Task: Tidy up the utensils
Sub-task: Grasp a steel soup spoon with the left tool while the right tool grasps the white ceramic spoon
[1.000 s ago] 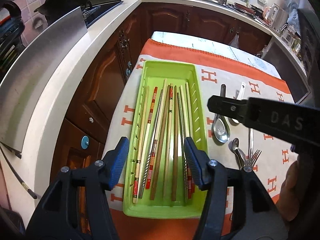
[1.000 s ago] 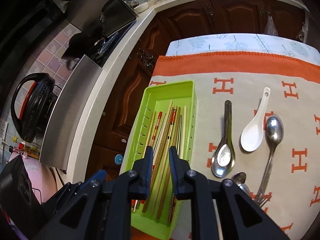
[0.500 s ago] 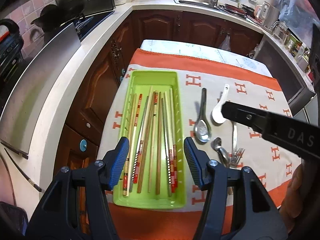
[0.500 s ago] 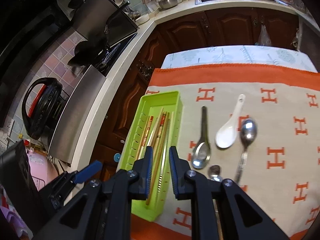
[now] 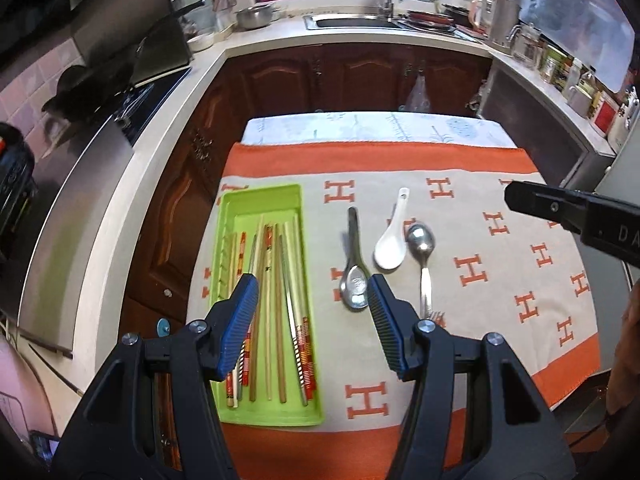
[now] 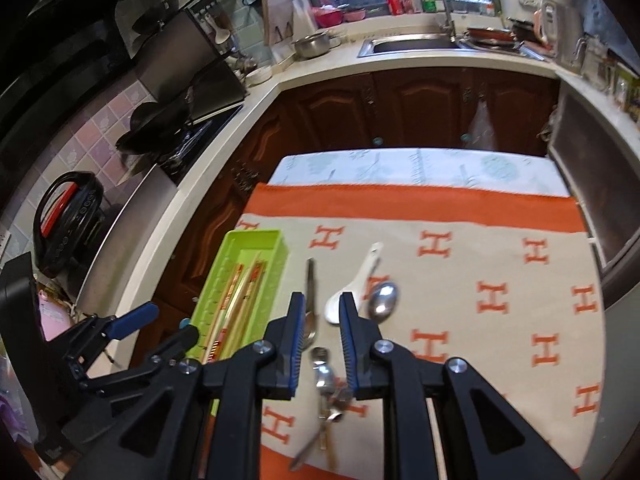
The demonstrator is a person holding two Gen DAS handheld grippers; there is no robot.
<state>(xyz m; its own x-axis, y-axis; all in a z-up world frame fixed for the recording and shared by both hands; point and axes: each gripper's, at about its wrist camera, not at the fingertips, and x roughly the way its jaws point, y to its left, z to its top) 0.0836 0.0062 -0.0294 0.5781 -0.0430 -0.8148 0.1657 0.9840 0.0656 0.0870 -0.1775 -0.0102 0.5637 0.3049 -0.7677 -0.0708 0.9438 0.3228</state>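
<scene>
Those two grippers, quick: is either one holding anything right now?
Left gripper: open wide, holding nothing.
Right gripper: open, narrower gap, holding nothing.

We see the left gripper (image 5: 312, 322) built of black plastic arms with silver screws at the joints; its fingers carry ribbed blue pads (image 5: 240, 326); the right gripper (image 6: 320, 340) matches, black with blue-edged fingers (image 6: 297, 344); pale lettering on its side, cut off by the frame, perhaps reads "DA".
</scene>
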